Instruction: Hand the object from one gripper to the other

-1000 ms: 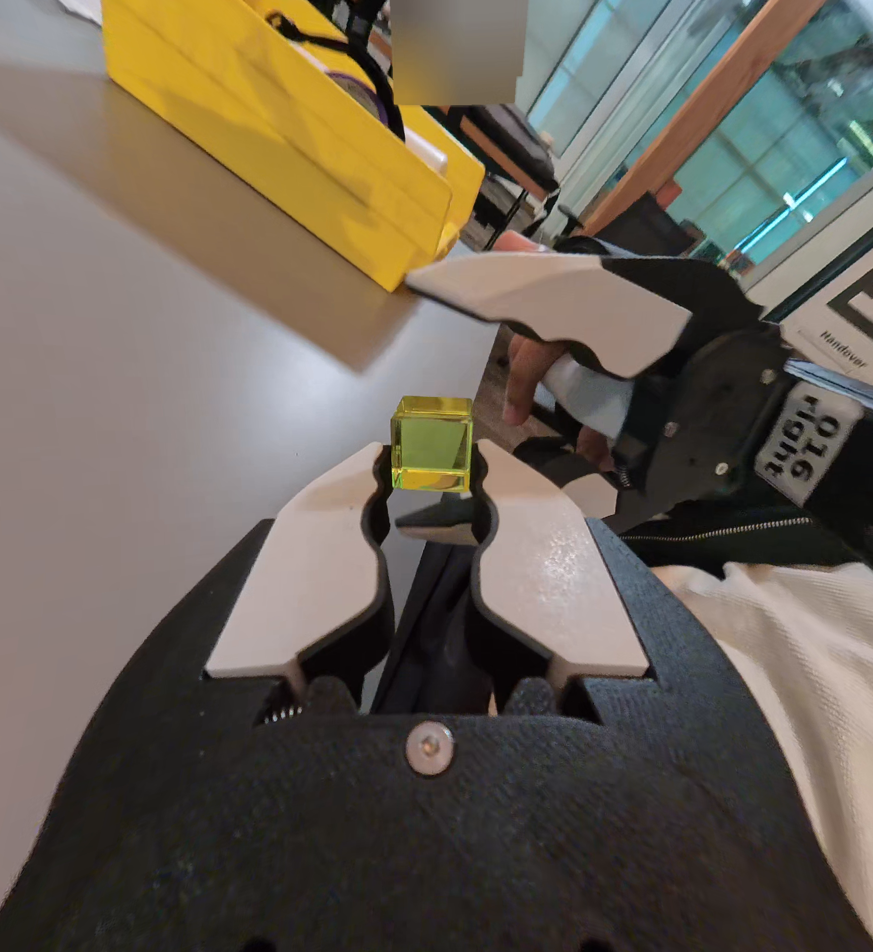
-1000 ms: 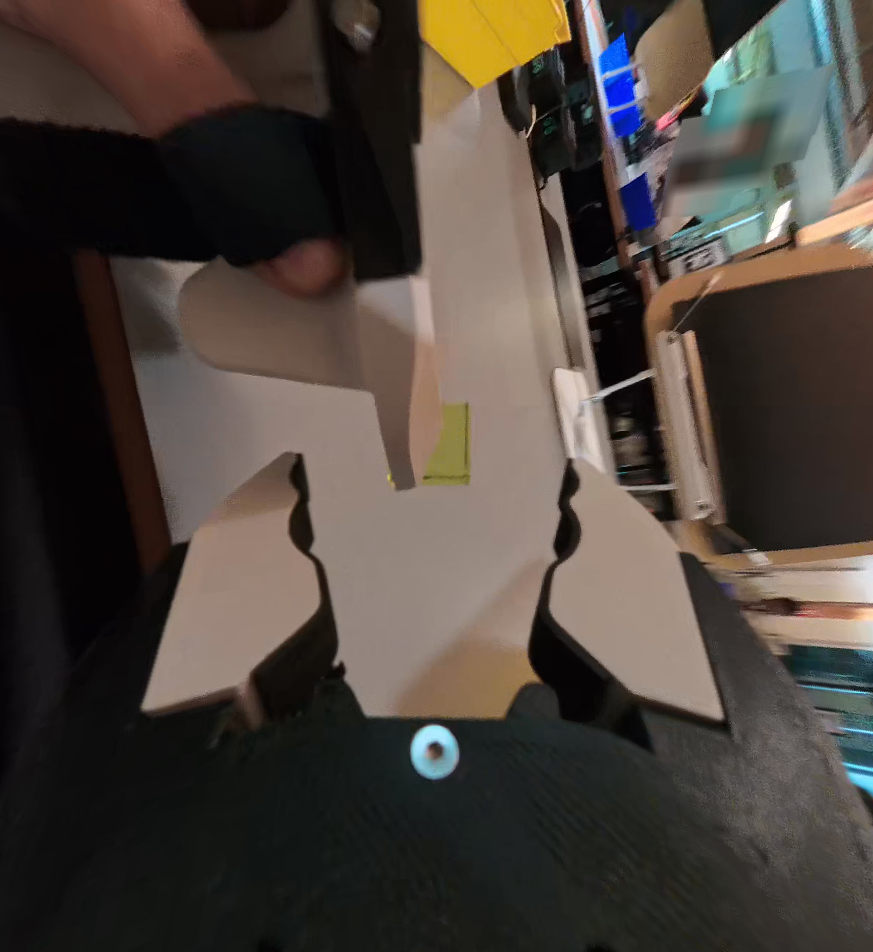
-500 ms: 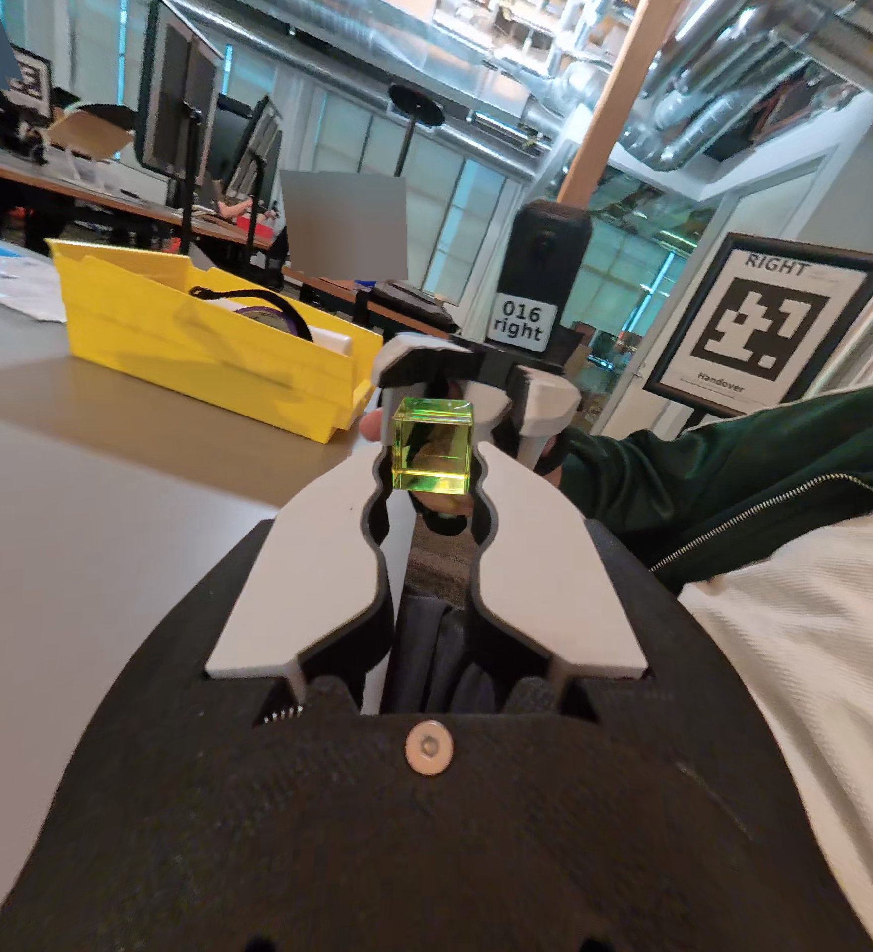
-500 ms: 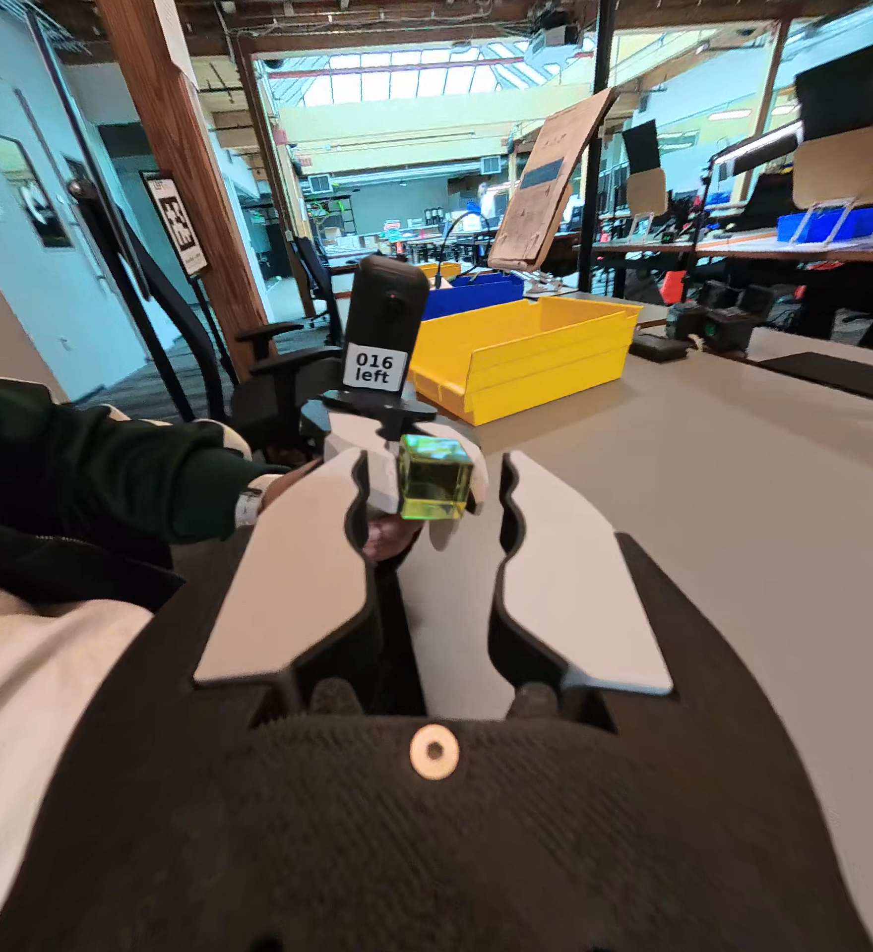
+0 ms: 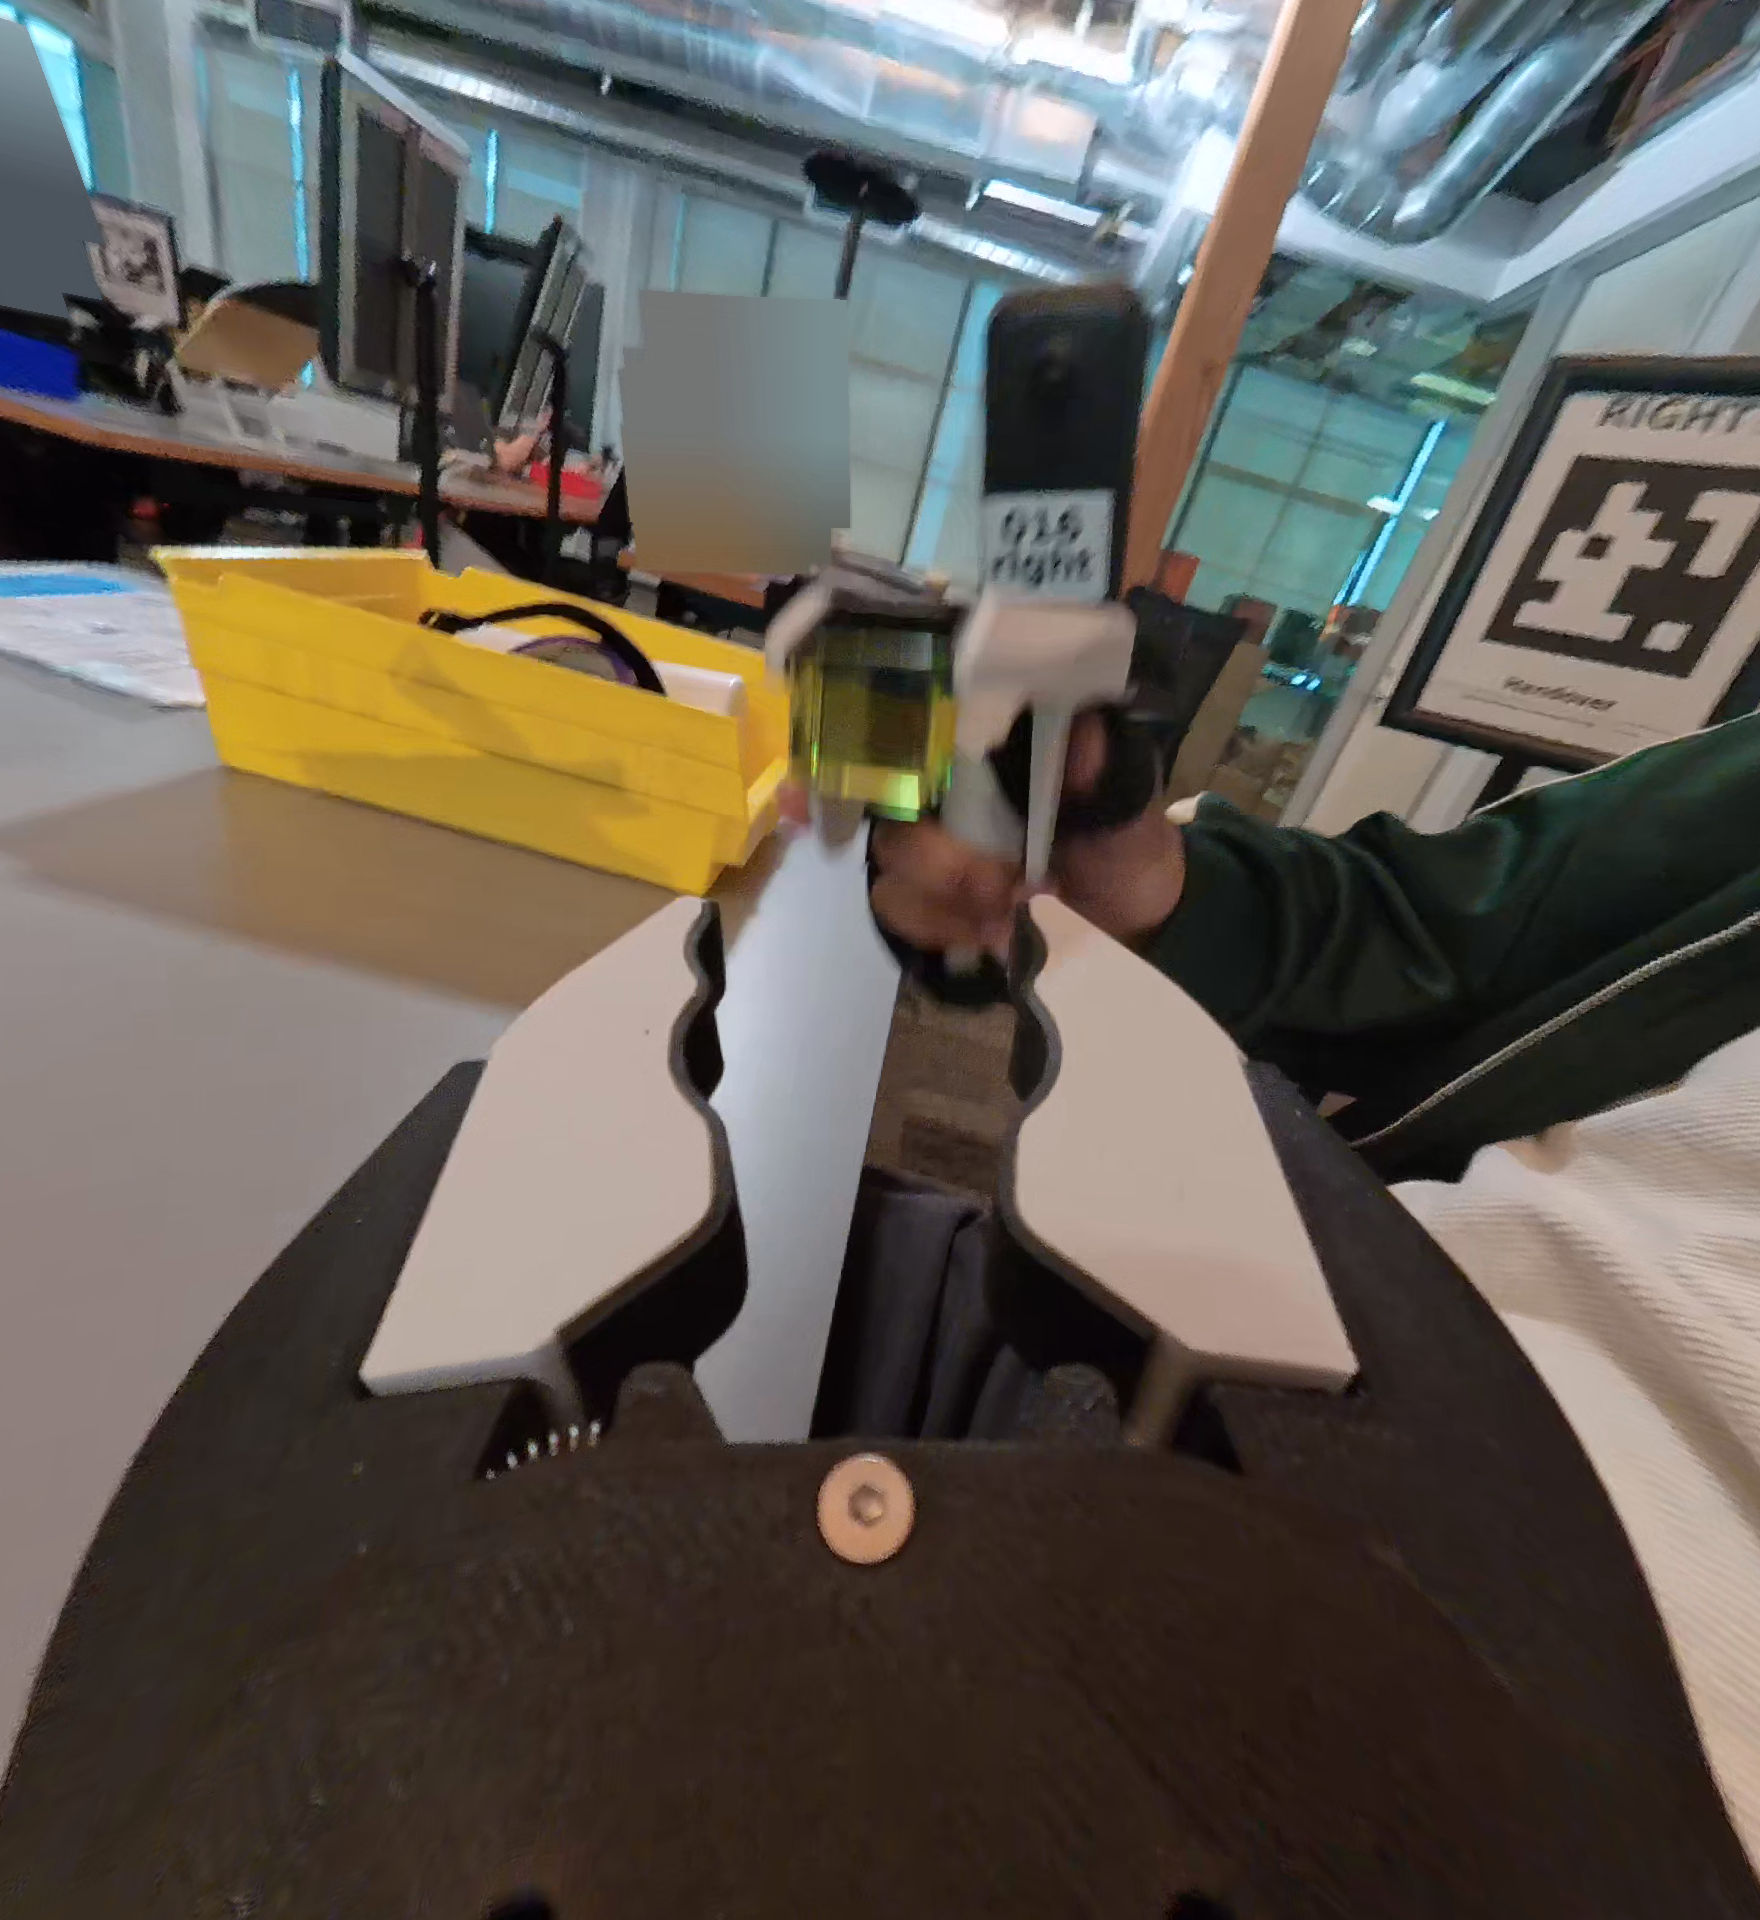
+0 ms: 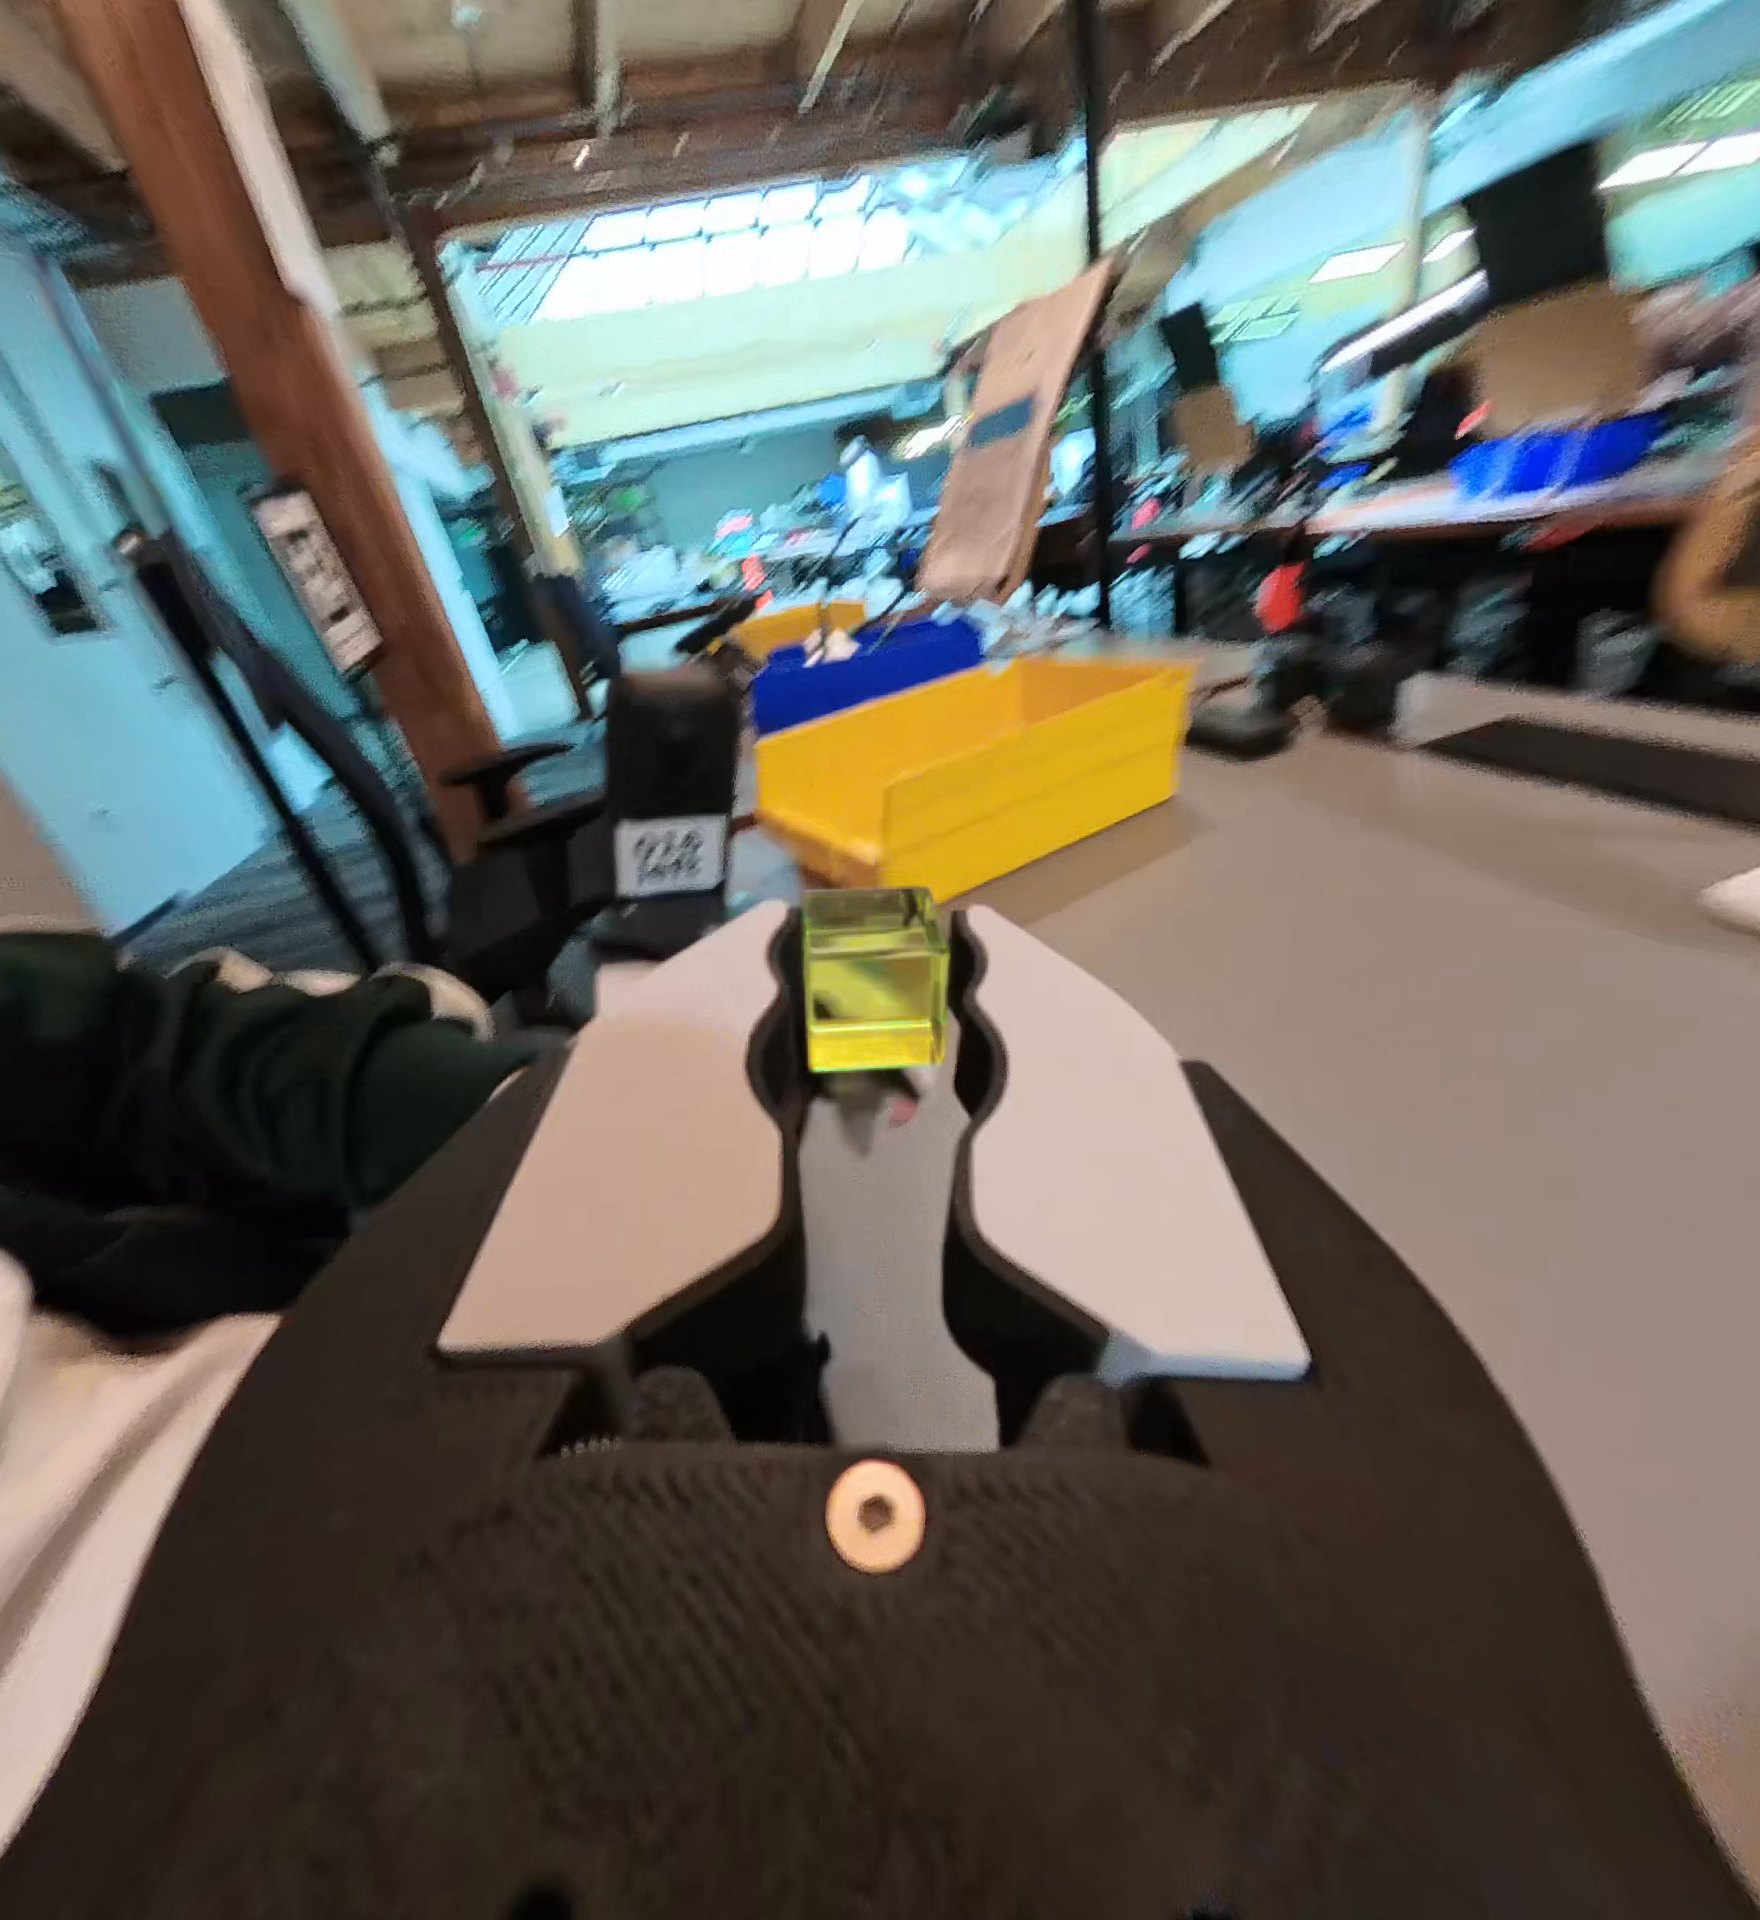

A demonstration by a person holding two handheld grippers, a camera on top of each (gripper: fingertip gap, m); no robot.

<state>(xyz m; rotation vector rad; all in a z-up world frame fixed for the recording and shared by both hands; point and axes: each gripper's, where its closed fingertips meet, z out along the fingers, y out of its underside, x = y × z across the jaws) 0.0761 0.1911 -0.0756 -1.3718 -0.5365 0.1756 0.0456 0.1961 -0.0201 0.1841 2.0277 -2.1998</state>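
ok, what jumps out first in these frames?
The translucent green cube, pinched at the tips of the right claw above the grey table. The left claw gapes empty, facing it. Behind the cube sits a yellow bin.

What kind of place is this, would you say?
Probably an open-plan lab or workshop office: long desks with monitors, yellow parts bins on the grey table, exposed ceiling ducts, and a framed marker sign.

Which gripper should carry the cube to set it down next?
Right. The right gripper is shut on the green cube, held above the table. The left gripper is open and empty, clear of the cube.
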